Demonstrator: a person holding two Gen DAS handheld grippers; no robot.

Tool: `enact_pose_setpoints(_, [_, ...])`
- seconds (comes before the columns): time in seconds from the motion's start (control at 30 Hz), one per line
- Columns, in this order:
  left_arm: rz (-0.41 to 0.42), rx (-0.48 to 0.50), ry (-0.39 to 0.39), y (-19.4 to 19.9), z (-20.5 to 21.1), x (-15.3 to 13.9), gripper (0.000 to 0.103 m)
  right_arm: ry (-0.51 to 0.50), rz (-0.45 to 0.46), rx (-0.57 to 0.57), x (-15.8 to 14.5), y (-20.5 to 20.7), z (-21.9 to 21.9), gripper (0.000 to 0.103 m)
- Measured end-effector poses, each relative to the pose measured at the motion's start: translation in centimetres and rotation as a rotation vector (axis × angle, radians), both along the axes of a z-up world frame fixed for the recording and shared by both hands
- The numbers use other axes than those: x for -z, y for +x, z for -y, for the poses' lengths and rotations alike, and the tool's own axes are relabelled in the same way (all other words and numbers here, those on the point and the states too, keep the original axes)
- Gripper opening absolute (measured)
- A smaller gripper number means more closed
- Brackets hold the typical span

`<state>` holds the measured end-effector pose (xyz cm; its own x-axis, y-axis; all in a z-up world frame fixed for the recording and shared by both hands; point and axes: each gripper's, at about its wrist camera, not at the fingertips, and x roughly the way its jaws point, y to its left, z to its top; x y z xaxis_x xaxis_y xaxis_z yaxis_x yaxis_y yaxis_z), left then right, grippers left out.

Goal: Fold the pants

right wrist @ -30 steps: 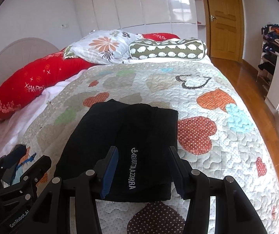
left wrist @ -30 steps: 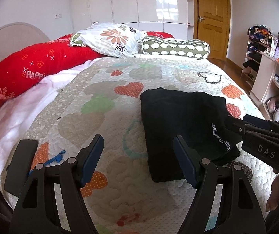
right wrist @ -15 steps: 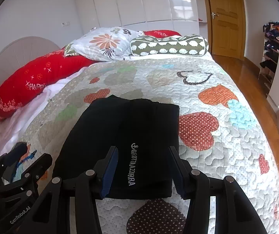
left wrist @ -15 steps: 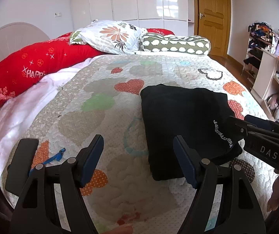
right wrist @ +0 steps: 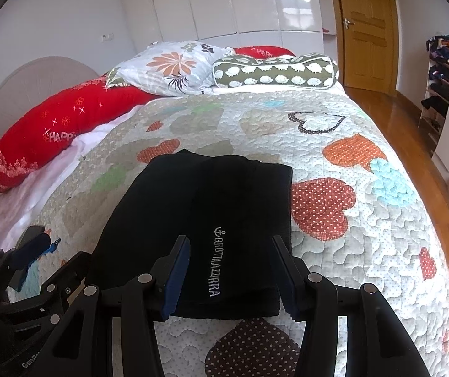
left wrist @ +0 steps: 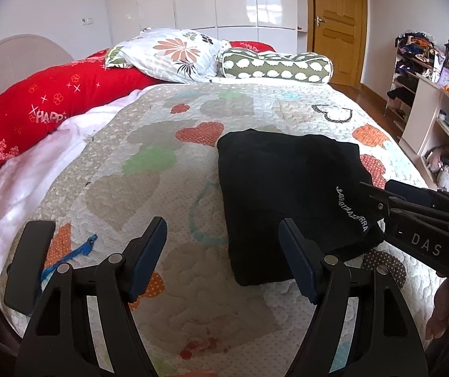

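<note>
My pants [right wrist: 199, 220] are black w/ white lettering. Quilt [right wrist: 365, 220] is pale grey-white w/ hearts: red w/ white dots, orange, green, light blue, brown dotted. Long pillow [left wrist: 36, 116] red w/ white stars. Square pillow [left wrist: 171, 53] white w/ orange flowers. Bolster [right wrist: 274, 72] olive w/ white blobs. My hand-held gripper [right wrist: 229, 278] black, blue pads. Door [right wrist: 365, 25] orange-brown wood.

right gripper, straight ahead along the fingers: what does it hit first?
Most likely the folded black pants. The right gripper is open, its fingers framing the near edge with the white lettering. Whether it would meet the fabric or skim above it is unclear; depth is hard to judge.
</note>
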<state>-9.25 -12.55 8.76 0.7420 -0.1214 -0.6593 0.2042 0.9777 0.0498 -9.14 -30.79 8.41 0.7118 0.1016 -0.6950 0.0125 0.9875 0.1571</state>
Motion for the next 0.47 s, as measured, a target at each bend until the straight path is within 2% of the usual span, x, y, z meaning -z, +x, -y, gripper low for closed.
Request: enact_pose_setpoints(0.47, [-0.008,-0.014,-0.025,0.01,-0.79,-0.01,0.074,0.005,-0.003,0.003,0.01,0.01,0.27,0.050])
